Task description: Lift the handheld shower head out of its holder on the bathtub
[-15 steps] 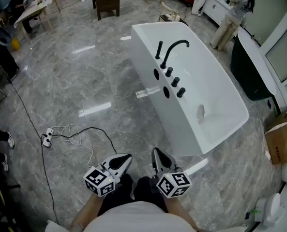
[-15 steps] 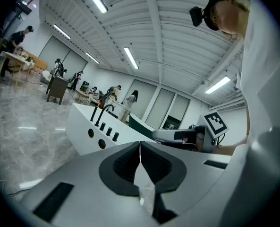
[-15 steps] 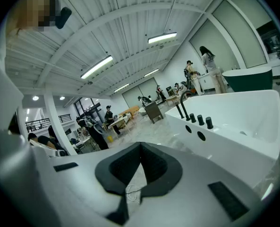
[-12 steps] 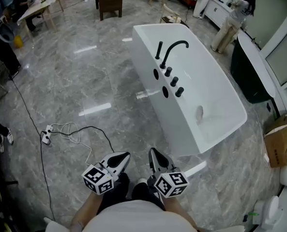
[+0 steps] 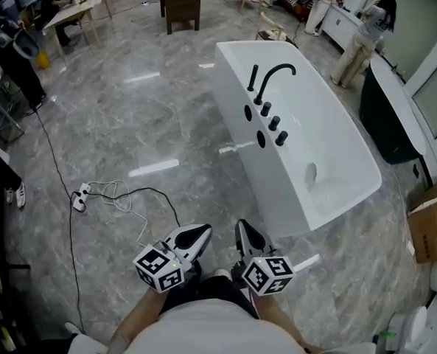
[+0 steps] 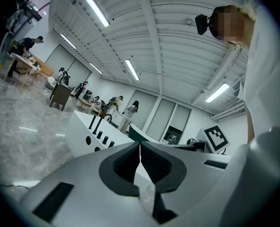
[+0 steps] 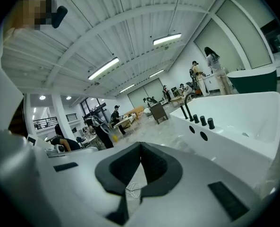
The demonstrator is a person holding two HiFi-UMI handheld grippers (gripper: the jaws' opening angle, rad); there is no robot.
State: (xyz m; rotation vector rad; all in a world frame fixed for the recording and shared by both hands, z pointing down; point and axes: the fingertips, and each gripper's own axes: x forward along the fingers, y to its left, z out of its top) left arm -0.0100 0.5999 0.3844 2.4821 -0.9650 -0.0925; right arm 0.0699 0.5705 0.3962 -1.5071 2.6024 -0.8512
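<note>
White bathtub [image 5: 348, 169], freestanding, only a drain [image 5: 310, 172] shows in its basin. Cardboard box [image 5: 429, 229] at right frame edge, flaps up, contents can't be made out.

Grey marble floor [image 5: 130, 116], glossy. White power strip [image 5: 79, 200] with looped cable lies on the floor left of the tub, well apart from it. Dark wooden cabinet [image 5: 180, 1] at the far end; a dark-sided second tub [image 5: 386, 120] beyond the white one. Person [image 5: 362, 39] standing near it, more people at desks far left. Ceiling strip lights in both gripper views.

Shower head [image 5: 253, 77]: slim black rod, upright in its holder on the tub's long rim nearest the open floor, close to the far corner, just beside the curved black faucet [image 5: 275, 74]. Three black knobs [image 5: 274, 122] run along the same rim toward the near end.

Left hand-held gripper [image 5: 202, 232]: jaws pressed together, pinching nothing. Right hand-held gripper [image 5: 242, 228]: same, tips meeting, nothing between. Both low in the head view, near the tub's near corner, well apart from the shower head.
</note>
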